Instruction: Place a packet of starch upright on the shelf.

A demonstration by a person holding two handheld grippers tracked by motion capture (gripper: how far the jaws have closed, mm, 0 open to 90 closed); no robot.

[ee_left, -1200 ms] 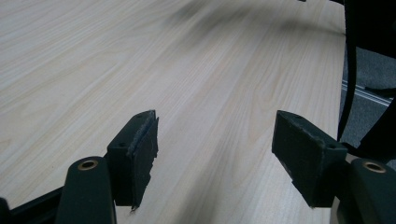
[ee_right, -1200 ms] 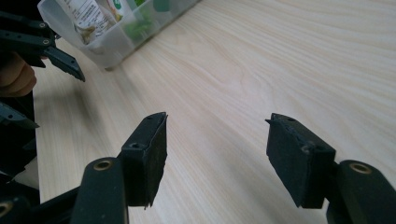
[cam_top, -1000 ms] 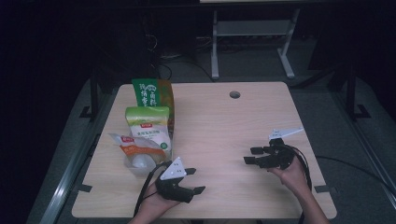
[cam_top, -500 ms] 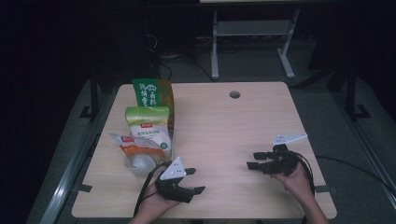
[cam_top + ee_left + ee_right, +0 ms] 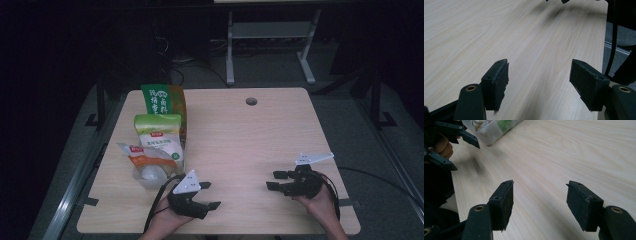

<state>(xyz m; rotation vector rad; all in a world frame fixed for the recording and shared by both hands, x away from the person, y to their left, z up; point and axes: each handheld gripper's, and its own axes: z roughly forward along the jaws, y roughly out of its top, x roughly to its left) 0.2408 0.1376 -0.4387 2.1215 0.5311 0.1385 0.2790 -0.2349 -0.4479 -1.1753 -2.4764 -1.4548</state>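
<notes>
The nearest thing to either gripper is the clear tub (image 5: 150, 175) with something pale and round inside, standing at the near-left of the table (image 5: 240, 135). It is the front item of a row: touching it behind lies an orange-and-white pouch (image 5: 147, 156), behind that stands a pale green bag (image 5: 159, 135), and behind that a taller green-and-orange bag (image 5: 162, 100). The row's long axis runs from the tub away toward the table's far edge.

The left gripper (image 5: 209, 195) sits just right of the tub and slightly nearer the person, so the tub lies to its left and a little ahead. Its jaws point rightward across bare wood, away from the tub; a turn of the wrist would be needed before any grasp. They stand apart with nothing between them, as the left gripper view (image 5: 539, 85) confirms.

The right gripper (image 5: 277, 181) is well apart from the tub, across the table, jaws aimed left toward it, spread and empty (image 5: 540, 200). The left hand (image 5: 162, 225) is clearly the nearer.
</notes>
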